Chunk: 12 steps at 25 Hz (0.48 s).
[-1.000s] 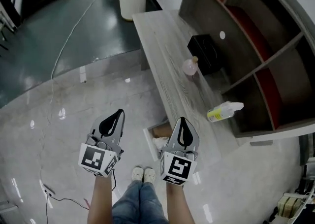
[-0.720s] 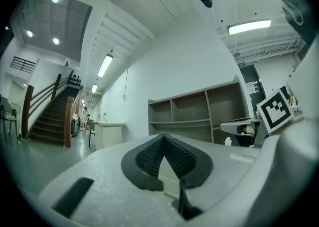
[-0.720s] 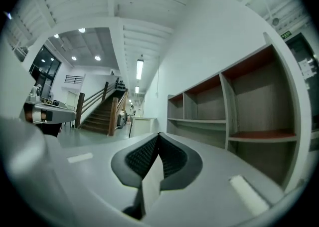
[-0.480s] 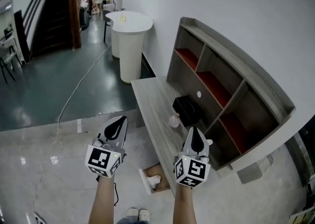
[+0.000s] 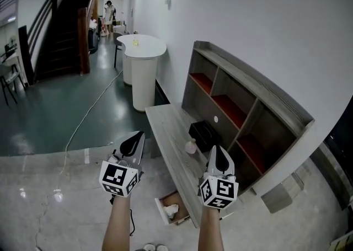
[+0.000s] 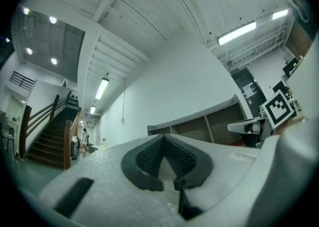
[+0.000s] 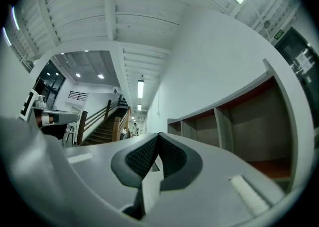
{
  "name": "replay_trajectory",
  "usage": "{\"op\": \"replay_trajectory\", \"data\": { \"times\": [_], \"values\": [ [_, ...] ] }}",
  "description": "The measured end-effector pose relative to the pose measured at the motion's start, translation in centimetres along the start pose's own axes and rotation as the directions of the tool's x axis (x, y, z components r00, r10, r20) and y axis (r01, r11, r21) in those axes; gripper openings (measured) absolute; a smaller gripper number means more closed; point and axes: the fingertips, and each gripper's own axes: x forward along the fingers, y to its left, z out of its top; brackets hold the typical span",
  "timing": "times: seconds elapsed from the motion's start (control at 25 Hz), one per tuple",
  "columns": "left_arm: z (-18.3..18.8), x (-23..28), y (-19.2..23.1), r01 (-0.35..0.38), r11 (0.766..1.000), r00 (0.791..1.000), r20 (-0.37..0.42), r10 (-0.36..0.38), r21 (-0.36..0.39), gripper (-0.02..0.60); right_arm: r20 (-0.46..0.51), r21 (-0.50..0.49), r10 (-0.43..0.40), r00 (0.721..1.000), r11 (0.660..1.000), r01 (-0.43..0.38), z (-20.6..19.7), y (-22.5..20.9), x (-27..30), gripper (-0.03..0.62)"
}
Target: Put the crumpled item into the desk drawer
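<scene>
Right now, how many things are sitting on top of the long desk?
2: a black box by the shelf, and a small pale round thing beside it. The right tool may hide more.

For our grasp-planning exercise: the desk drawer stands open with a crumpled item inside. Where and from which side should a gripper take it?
Probably the drawer front panel's top edge, from above: it stands upright, clear of the desk, the crumpled item lying behind it.
</scene>
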Motion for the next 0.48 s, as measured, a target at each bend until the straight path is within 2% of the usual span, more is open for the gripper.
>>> {"op": "replay_trajectory", "data": {
  "times": [0.48],
  "values": [
    [-0.15,-0.16,-0.85,0.004,1.0,1.0,-0.009,-0.004,0.003,0.0,-0.015,0.02,0.045,0.999,0.999,-0.045,-0.89,0.17,-0.51,0.008]
  ]
}}
